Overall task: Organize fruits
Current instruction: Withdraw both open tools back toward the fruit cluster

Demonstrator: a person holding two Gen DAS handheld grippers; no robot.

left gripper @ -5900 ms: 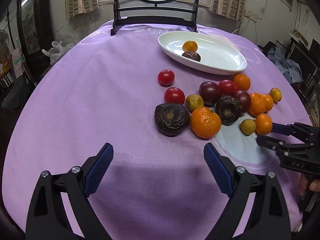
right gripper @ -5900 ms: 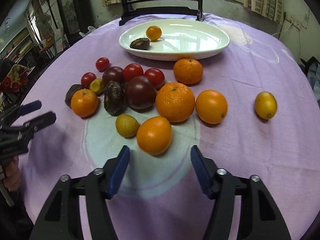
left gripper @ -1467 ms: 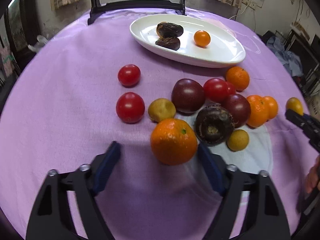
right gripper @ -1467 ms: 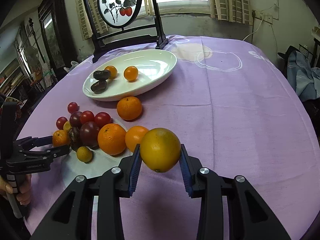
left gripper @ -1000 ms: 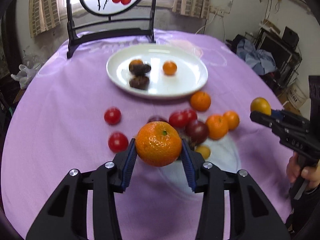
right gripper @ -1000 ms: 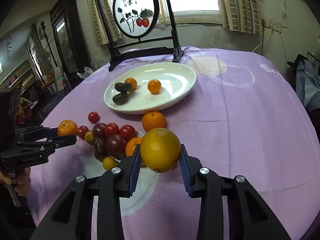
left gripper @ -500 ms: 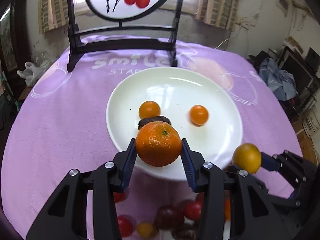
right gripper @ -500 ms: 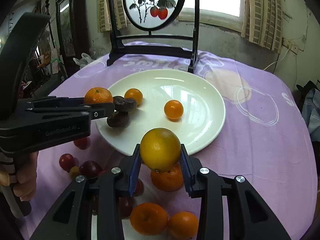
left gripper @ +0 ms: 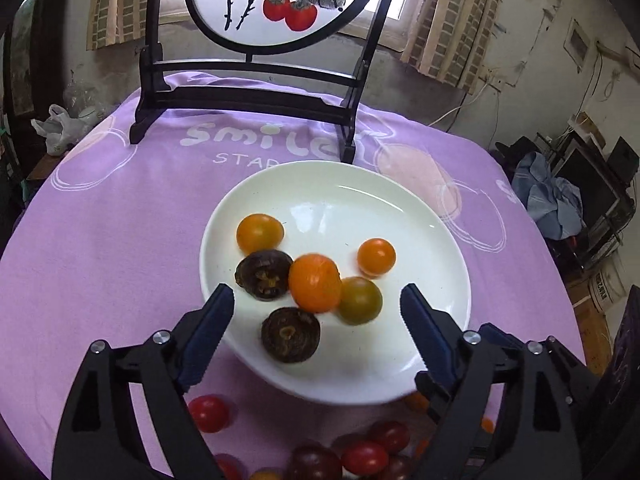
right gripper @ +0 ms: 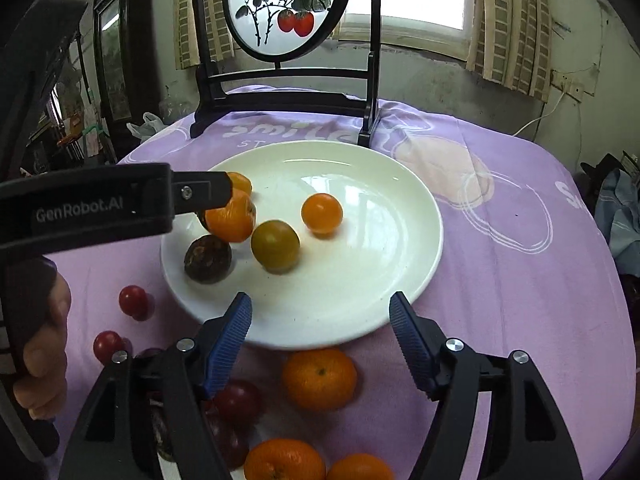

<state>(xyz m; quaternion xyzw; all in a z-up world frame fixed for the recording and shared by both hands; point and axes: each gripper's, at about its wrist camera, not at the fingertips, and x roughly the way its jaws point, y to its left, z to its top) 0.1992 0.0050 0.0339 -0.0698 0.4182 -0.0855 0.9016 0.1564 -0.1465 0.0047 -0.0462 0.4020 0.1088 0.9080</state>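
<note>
Each camera sits behind its own two fingers and looks forward and steeply down along them, close over the near rim of the plate point(left gripper: 448, 248). The left view has the plate between and just beyond its fingers, a round screen point(left gripper: 276, 4) far ahead; the right view faces the same way from a little to the right, with the left gripper's finger reaching in from the left. Both share the plate point(right gripper: 416, 208), its fruit, the purple cloth point(right gripper: 520, 280) and the screen point(right gripper: 288, 8).

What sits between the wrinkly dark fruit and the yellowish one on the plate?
The tangerine sits between the upper dark fruit and the yellowish fruit, seen from the left wrist.
</note>
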